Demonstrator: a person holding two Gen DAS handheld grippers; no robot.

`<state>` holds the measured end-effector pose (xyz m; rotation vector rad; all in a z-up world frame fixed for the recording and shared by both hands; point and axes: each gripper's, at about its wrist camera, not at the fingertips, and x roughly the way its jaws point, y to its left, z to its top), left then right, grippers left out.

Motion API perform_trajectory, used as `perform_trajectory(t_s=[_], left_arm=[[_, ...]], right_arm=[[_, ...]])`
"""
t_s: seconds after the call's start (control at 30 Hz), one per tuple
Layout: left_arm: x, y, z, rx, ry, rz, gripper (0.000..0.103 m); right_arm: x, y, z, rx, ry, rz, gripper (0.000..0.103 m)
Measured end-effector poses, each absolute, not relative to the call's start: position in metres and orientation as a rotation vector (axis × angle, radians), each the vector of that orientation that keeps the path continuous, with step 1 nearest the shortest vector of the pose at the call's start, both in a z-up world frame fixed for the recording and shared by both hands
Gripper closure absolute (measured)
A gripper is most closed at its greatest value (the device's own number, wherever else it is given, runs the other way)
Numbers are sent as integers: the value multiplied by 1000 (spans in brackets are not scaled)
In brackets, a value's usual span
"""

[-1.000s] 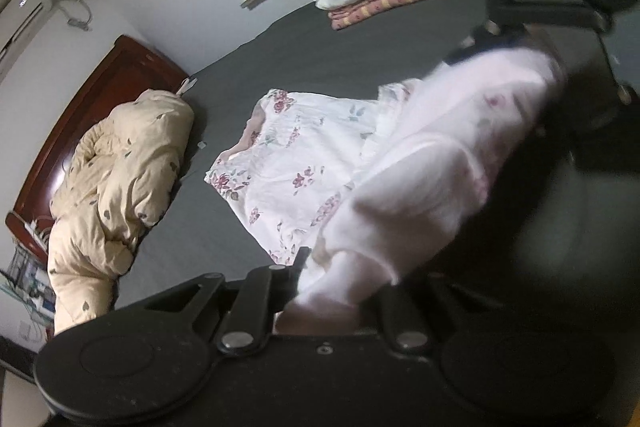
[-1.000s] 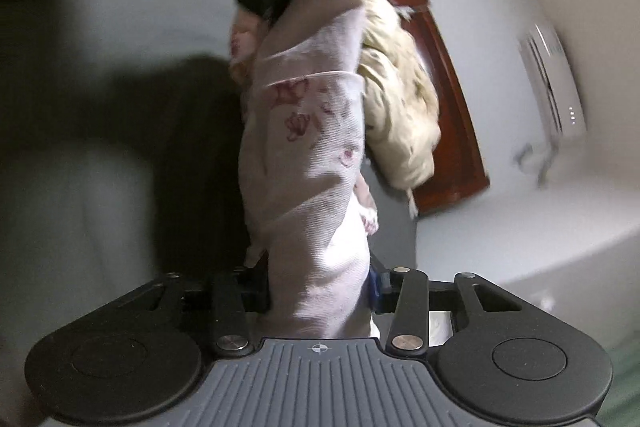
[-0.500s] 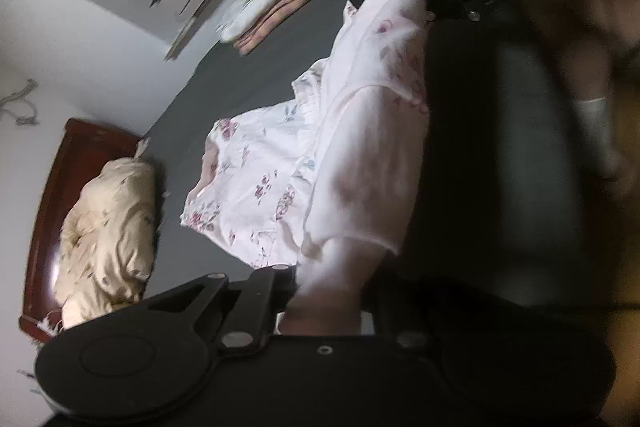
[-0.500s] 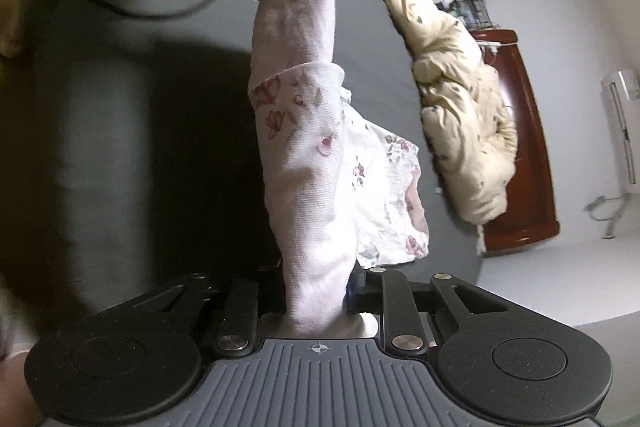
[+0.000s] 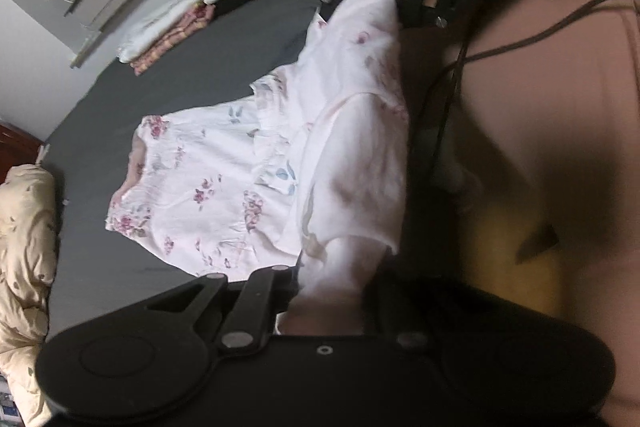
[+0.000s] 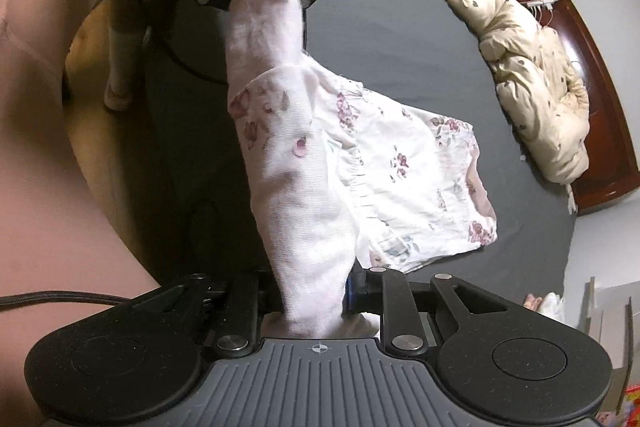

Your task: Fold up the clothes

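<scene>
While the floral garment (image 5: 208,187) drapes onto the grey bed (image 5: 200,67), left gripper (image 5: 328,291) pinches one bunched edge and right gripper (image 6: 312,299) pinches the other, fabric stretched between them. Cream duvet (image 6: 532,75) at 2 o'clock in right view.

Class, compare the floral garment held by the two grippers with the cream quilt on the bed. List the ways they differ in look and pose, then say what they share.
1. The floral garment is pale pink with small flower prints; the cream quilt is beige with dark specks.
2. The garment looks thin; the quilt is thick and puffy.
3. The garment's near edge is lifted, clamped by both grippers; the quilt lies bunched and untouched by the headboard.

Both rest on the grey bed sheet.
</scene>
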<state>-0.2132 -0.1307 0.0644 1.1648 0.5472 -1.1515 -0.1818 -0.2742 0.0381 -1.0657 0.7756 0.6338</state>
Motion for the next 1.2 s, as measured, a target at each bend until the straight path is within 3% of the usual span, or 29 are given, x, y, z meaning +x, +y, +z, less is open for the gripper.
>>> perform_trajectory(t_s=[0.57,0.8,1.2], left_arm=[[-142,-158,96,1069,614,-1129,90],[-133,-153,101,1027,637,-1120,88],[-79,-169,108,980,636,-1056,87]], right_arm=[[-123,-280,101,-812,887,670,80],[-125,-284,103,-774,906,683,80],[-55,-309,122,-570,1012,673,80]])
